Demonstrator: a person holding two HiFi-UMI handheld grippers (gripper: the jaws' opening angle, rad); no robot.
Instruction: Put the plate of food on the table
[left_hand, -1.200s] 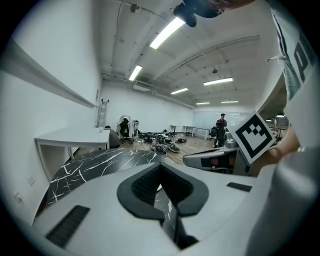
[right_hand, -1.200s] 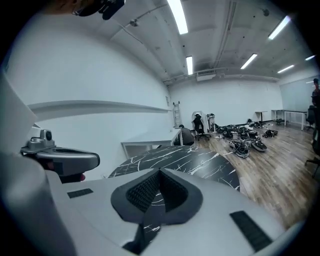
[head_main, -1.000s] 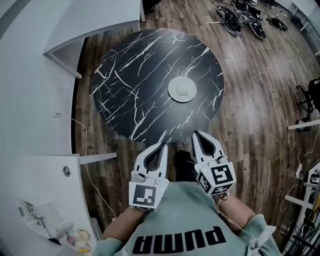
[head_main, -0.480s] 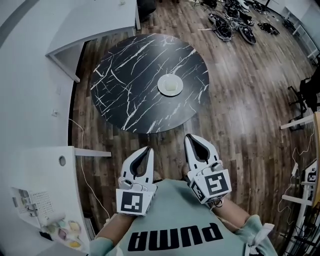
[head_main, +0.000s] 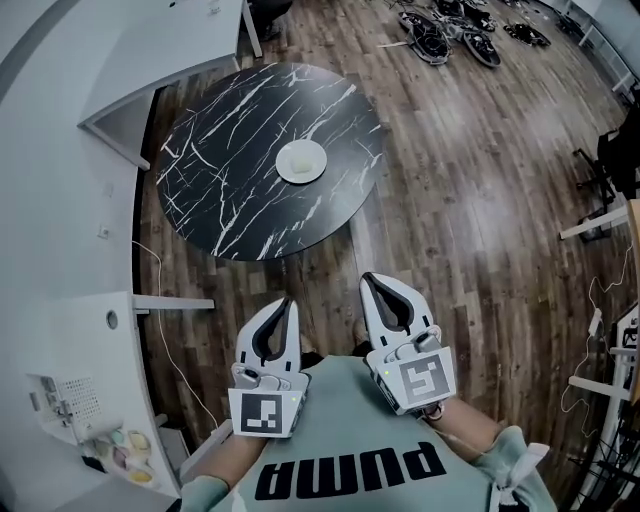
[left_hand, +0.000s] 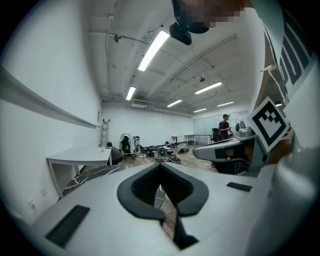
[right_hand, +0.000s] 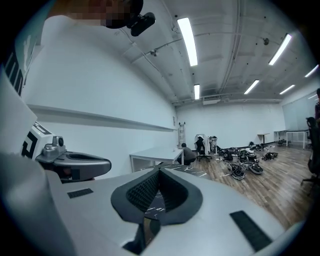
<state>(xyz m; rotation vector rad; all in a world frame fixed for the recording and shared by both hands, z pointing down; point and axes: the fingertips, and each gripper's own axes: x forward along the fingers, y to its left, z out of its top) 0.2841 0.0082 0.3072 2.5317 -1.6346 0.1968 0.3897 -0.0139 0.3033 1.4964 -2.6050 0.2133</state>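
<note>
A white plate of pale food (head_main: 301, 161) sits on the round black marble table (head_main: 220, 190), a little right of its middle. Both grippers are held close to the person's chest, well short of the table and over the wooden floor. My left gripper (head_main: 287, 300) is shut with nothing between its jaws; its tips (left_hand: 160, 166) meet in the left gripper view. My right gripper (head_main: 367, 277) is likewise shut and holds nothing (right_hand: 159, 171). The plate is hidden behind the jaws in both gripper views.
A white desk (head_main: 180, 40) stands beyond the table at the upper left. A white counter (head_main: 70, 370) runs along the left. Dark equipment (head_main: 440, 35) lies on the floor at the top. A chair (head_main: 610, 150) is at the right edge.
The table and plate now lie farther away and more to the upper left, as the person has stepped back. Both grippers have come lower, toward the chest, still shut.
</note>
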